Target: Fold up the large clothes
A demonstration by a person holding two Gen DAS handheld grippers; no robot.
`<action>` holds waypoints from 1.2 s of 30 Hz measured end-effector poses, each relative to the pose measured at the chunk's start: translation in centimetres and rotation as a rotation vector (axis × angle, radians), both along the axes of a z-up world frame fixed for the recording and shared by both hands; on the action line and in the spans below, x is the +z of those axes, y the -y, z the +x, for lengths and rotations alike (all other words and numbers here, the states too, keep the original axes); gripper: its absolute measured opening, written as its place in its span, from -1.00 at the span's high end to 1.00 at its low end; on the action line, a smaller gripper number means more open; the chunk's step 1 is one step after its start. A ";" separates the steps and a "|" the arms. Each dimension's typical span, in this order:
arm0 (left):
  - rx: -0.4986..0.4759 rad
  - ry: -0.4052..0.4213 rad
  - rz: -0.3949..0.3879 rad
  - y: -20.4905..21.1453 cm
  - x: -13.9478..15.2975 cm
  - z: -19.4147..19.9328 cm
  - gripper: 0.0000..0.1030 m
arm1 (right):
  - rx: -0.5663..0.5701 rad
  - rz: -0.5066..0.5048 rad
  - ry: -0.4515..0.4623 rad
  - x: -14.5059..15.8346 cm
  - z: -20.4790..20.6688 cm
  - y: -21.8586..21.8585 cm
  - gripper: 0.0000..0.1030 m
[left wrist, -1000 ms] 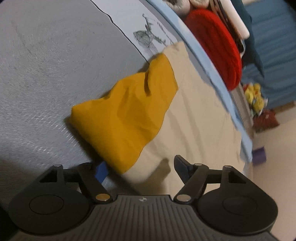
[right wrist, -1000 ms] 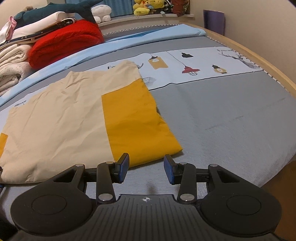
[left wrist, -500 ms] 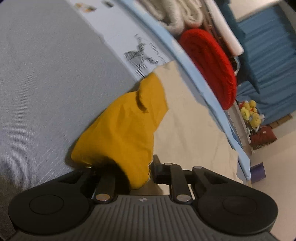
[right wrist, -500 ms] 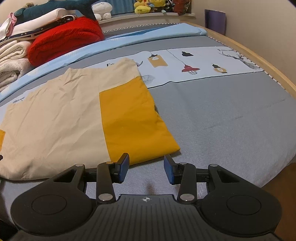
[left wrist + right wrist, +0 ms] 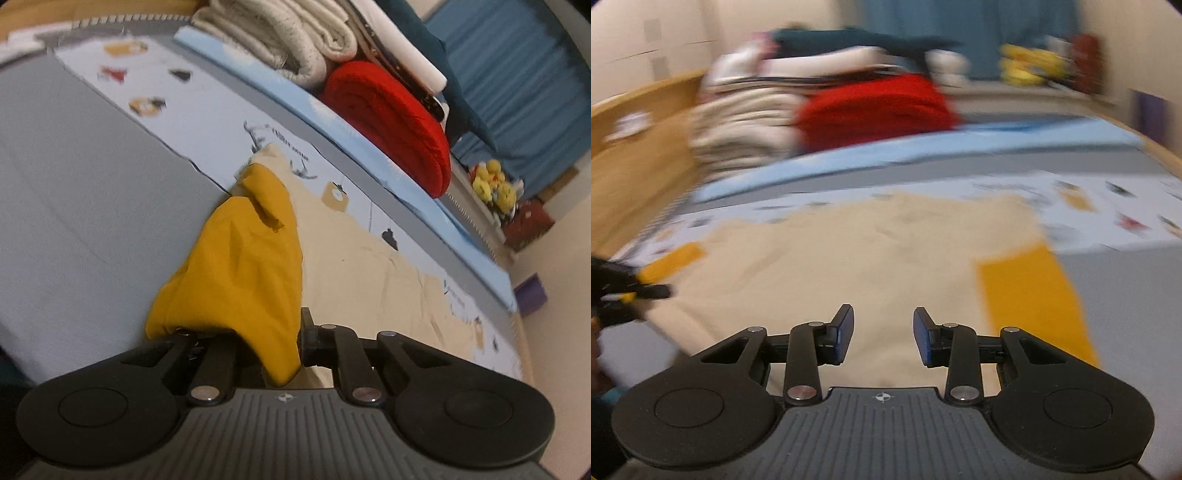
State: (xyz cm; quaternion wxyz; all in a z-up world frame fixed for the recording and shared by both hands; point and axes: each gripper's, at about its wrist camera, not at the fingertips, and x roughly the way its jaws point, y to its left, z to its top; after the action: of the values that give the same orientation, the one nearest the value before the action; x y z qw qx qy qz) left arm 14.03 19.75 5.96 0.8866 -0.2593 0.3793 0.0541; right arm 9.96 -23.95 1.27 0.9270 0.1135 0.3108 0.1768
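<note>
Since a second ago, the left gripper [image 5: 273, 343] has been closed on the yellow sleeve [image 5: 243, 266], which is now lifted off the grey bedspread [image 5: 74, 206] and bunched between the fingers. The right gripper [image 5: 882, 336] has been swung from the right sleeve [image 5: 1030, 295] to above the shirt's middle, and its view is blurred by motion. The beige shirt [image 5: 849, 258] is spread flat on the bed, with one yellow sleeve at each side. In the right view, the left gripper [image 5: 628, 291] is seen at the far left, clamped on yellow cloth. The right gripper's fingers are held apart, with nothing between them. Folded towels [image 5: 288, 40] and a red blanket [image 5: 391, 118] are stacked beyond the shirt.
</note>
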 end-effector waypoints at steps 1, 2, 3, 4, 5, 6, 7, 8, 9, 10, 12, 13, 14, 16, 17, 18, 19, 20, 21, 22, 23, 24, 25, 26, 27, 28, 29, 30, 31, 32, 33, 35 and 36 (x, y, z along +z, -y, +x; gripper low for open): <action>-0.009 0.007 0.011 -0.6 0.3 -0.5 0.75 | 0.056 0.009 0.003 0.0 0.2 -1.6 0.30; -0.018 0.020 0.025 -1.1 0.5 -1.1 0.75 | 0.110 0.021 -0.002 0.0 0.4 -2.9 0.30; -0.018 0.030 0.033 -1.6 0.5 -1.6 0.75 | 0.163 0.033 -0.013 -0.2 0.7 -4.4 0.30; -0.013 0.036 0.028 -2.0 0.2 -2.0 0.75 | 0.212 0.042 -0.032 -0.6 1.1 -5.8 0.30; -0.009 0.035 0.012 -2.4 -0.2 -2.4 0.75 | 0.247 0.041 -0.056 -1.1 1.5 -7.0 0.30; -0.008 0.031 0.008 -2.7 -0.7 -2.7 0.75 | 0.281 0.029 -0.102 -2.0 2.1 -8.3 0.30; -0.008 0.019 0.007 -2.7 -1.2 -2.7 0.75 | 0.319 0.004 -0.181 -3.5 2.9 -9.8 0.30; -0.013 0.009 0.004 -2.6 -1.5 -2.6 0.75 | 0.344 -0.028 -0.243 -5.0 3.4 -10.9 0.30; -0.024 0.008 0.022 -2.3 -1.7 -2.5 0.75 | 0.361 -0.071 -0.283 -6.3 3.8 -11.8 0.30; -0.038 0.012 0.060 -1.9 -1.6 -2.4 0.74 | 0.373 -0.106 -0.298 -7.0 4.0 -12.4 0.31; -0.061 0.023 0.110 -1.5 -1.4 -2.1 0.74 | 0.384 -0.136 -0.295 -7.4 4.3 -12.9 0.31; -0.059 0.023 0.108 -1.6 -1.4 -1.9 0.74 | 0.378 -0.129 -0.296 -7.0 4.4 -12.8 0.32; -0.048 0.017 0.096 -1.8 -1.6 -1.9 0.74 | 0.369 -0.111 -0.295 -6.5 4.4 -12.4 0.33; -0.020 -0.001 0.070 -2.2 -2.0 -1.9 0.74 | 0.336 -0.093 -0.269 -5.2 3.8 -11.3 0.36; -0.005 -0.008 0.058 -2.4 -2.1 -1.9 0.74 | 0.311 -0.095 -0.244 -4.3 3.0 -10.6 0.36; 0.006 -0.012 0.049 -2.5 -2.2 -1.8 0.74 | 0.281 -0.095 -0.209 -3.2 2.6 -9.6 0.36; 0.013 -0.012 0.047 -2.5 -2.2 -1.8 0.74 | 0.246 -0.084 -0.164 -1.8 2.1 -7.9 0.36; 0.016 -0.011 0.052 -2.3 -2.1 -1.7 0.74 | 0.210 -0.070 -0.128 -0.5 1.8 -6.2 0.36; 0.017 -0.009 0.063 -1.9 -1.9 -1.7 0.74 | 0.174 -0.060 -0.094 0.7 1.6 -4.5 0.36; 0.012 -0.005 0.079 -1.5 -1.7 -1.6 0.74 | 0.126 -0.056 -0.052 1.9 1.2 -2.5 0.33; 0.005 0.003 0.101 -1.1 -1.5 -1.6 0.74 | 0.070 -0.058 -0.008 2.8 0.9 -0.3 0.31; -0.004 0.011 0.126 -0.6 -1.3 -1.5 0.74 | 0.008 -0.059 0.034 3.8 0.4 2.1 0.31; -0.014 0.021 0.154 0.0 -1.2 -1.5 0.74 | -0.046 -0.061 0.063 4.2 0.0 4.3 0.30; -0.023 0.030 0.177 0.5 -1.0 -1.5 0.74 | -0.099 -0.070 0.088 4.4 -0.3 6.1 0.30; -0.033 0.040 0.203 1.2 -0.8 -1.5 0.74 | -0.149 -0.085 0.107 4.0 -0.5 7.8 0.30; -0.046 0.047 0.228 1.8 -0.6 -1.4 0.74 | -0.216 -0.100 0.122 3.6 -1.1 9.8 0.30; -0.066 0.058 0.256 2.6 -0.2 -1.5 0.75 | -0.280 -0.101 0.124 2.9 -1.8 11.6 0.30; -0.089 0.071 0.280 3.4 0.2 -1.5 0.75 | -0.350 -0.087 0.109 1.9 -2.3 13.6 0.30; -0.113 0.086 0.301 4.3 0.7 -1.6 0.76 | -0.403 -0.077 0.064 1.1 -2.4 15.0 0.30; -0.141 0.101 0.329 5.5 1.3 -1.6 0.76 | -0.453 -0.062 0.018 0.4 -2.5 16.4 0.30; -0.164 0.116 0.356 6.8 2.0 -1.7 0.77 | -0.496 -0.030 0.016 0.2 -2.9 17.6 0.29; -0.209 0.145 0.387 9.6 3.3 -1.8 0.78 | -0.543 0.024 0.026 0.2 -3.7 19.9 0.29; -0.233 0.163 0.404 11.5 4.1 -1.8 0.78 | -0.553 0.038 0.026 0.1 -4.0 20.8 0.29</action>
State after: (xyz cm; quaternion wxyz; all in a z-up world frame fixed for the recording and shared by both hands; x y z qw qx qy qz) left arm 12.24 8.22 10.02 0.9483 -0.0346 0.3154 0.0052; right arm 5.96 -44.72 1.32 0.9417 0.2090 0.2527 -0.0757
